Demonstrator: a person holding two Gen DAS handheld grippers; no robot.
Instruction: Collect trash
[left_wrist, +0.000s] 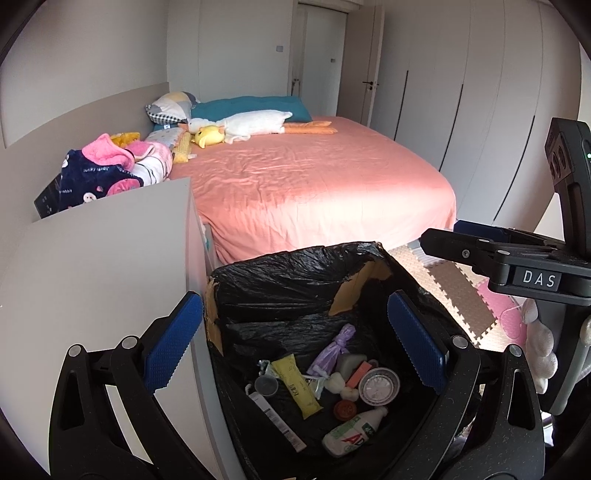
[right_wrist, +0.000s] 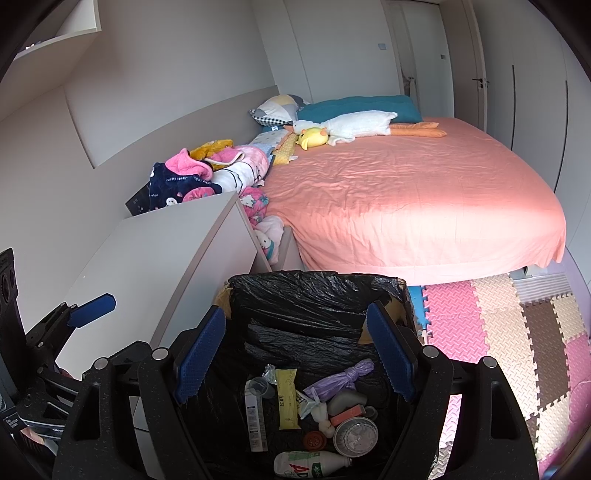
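A cardboard box lined with a black bag (left_wrist: 295, 280) (right_wrist: 314, 295) stands on the floor below both grippers. Inside lie a yellow wrapper (left_wrist: 295, 384) (right_wrist: 287, 402), a white bottle (left_wrist: 351, 432) (right_wrist: 310, 463), a foil cup (left_wrist: 378, 386) (right_wrist: 356, 435), a purple knotted bag (left_wrist: 332, 347) (right_wrist: 343, 378) and other scraps. My left gripper (left_wrist: 295, 339) is open and empty above the box. My right gripper (right_wrist: 295, 350) is open and empty above it too. The right gripper also shows at the right of the left wrist view (left_wrist: 517, 258).
A white cabinet (left_wrist: 96, 266) (right_wrist: 166, 258) stands left of the box. A bed with a pink sheet (left_wrist: 314, 184) (right_wrist: 406, 199) lies behind, with plush toys and blankets (left_wrist: 110, 170) at its left. Foam puzzle mats (right_wrist: 517, 339) cover the floor at right. Wardrobe doors (left_wrist: 480, 110) line the right wall.
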